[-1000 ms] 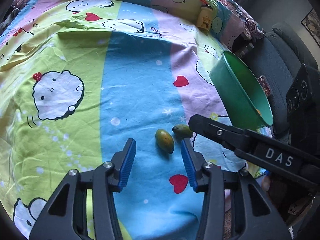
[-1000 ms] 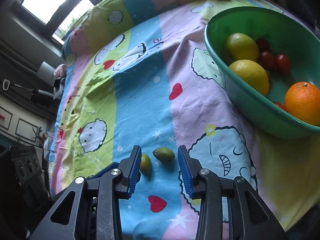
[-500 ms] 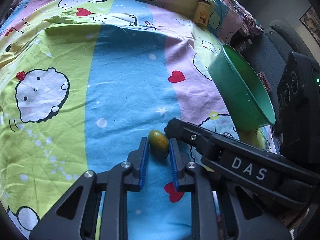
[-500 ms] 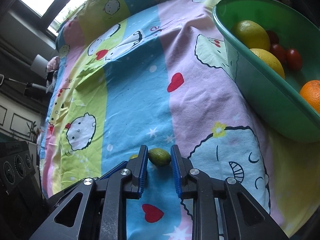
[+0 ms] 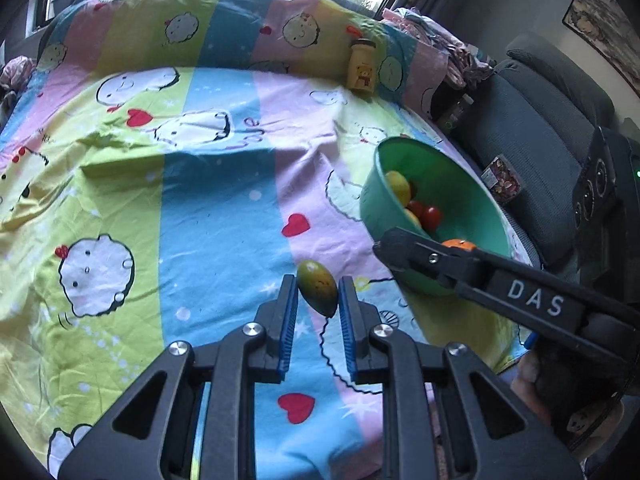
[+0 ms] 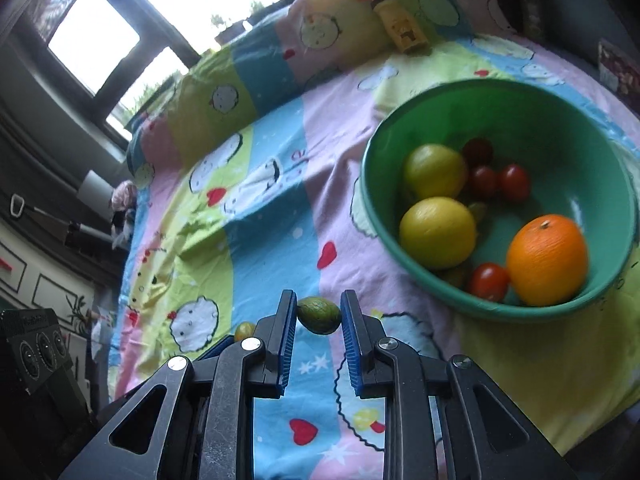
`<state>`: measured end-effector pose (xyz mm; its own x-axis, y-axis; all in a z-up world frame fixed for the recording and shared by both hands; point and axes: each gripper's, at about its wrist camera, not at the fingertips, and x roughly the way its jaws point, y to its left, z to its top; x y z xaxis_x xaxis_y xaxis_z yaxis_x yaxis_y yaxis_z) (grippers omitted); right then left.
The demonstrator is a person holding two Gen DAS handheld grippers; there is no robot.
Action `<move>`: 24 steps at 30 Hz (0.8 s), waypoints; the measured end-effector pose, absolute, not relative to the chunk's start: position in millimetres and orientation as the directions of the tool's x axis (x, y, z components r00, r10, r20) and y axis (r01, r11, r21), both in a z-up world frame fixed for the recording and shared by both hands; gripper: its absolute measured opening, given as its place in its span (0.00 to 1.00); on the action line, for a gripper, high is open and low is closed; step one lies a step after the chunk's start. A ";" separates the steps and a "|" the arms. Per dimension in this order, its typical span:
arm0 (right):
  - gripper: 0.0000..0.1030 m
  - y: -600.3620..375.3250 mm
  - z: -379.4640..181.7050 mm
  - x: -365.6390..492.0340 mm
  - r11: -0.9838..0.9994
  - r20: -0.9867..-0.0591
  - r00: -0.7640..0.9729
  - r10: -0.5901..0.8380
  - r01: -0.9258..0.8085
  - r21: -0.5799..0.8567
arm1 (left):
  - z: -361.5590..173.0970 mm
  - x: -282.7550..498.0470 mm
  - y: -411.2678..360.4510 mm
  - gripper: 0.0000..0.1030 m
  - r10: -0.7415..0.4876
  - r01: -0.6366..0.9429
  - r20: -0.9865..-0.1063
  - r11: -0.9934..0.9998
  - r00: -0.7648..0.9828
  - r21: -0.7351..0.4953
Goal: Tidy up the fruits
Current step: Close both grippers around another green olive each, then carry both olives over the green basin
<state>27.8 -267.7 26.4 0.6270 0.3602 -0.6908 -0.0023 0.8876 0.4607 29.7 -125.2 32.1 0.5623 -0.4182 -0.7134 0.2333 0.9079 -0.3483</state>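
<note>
Lifted olive (image 5: 317, 287) clamped in left tool (image 5: 318, 296).

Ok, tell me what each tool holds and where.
Left tool: yellow-green fruit, pinched across its middle. Right tool: green fruit, gripped at its two ends.

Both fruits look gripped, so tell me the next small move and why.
Probably carry both over the green bowl and release. The left gripper pinches a yellow-green fruit, the right gripper a green fruit, both off the sheet; the other fruit already lies in the bowl.
</note>
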 end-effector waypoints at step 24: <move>0.24 -391.0 21.0 40.7 0.799 -0.673 0.724 0.153 0.310 0.516 | 50.5 94.7 -241.3 0.17 -0.498 0.408 -0.690 0.859 0.526 -0.309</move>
<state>40.7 -391.0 20.9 0.7241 0.1532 -0.6725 0.3101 0.7986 0.5158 94.7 -241.3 50.5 0.5259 -0.4979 -0.6896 0.4078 0.8591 -0.3093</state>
